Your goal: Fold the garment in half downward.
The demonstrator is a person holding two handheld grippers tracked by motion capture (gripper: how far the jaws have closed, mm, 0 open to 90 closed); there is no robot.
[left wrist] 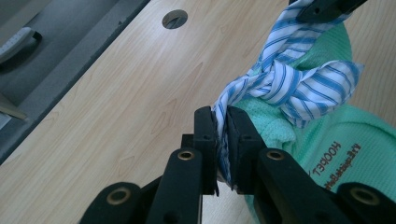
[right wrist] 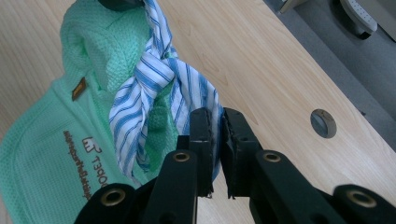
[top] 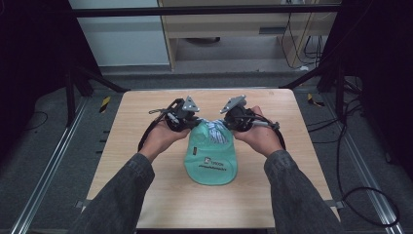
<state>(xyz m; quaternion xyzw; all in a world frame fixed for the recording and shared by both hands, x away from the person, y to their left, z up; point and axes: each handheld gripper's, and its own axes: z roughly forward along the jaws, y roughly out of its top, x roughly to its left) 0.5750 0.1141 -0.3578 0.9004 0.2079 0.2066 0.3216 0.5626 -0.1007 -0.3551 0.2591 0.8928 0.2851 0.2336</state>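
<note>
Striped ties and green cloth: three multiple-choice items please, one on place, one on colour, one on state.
1. Where does the green cloth lie on the wooden table?
A. near the middle
B. far left corner
C. off the edge

2. Colour of the striped ties?
A. red and black
B. blue and white
C. plain yellow

3. State of the left gripper and right gripper?
A. both open
B. one open
C. each shut on a tie end

1 A: the high view shows it centred between the hands.
2 B: the stripes show in both gripper views.
3 C: fabric is pinched between each pair of jaws.

Dim high view, dark surroundings, brighter gripper views, soft shadows
</note>
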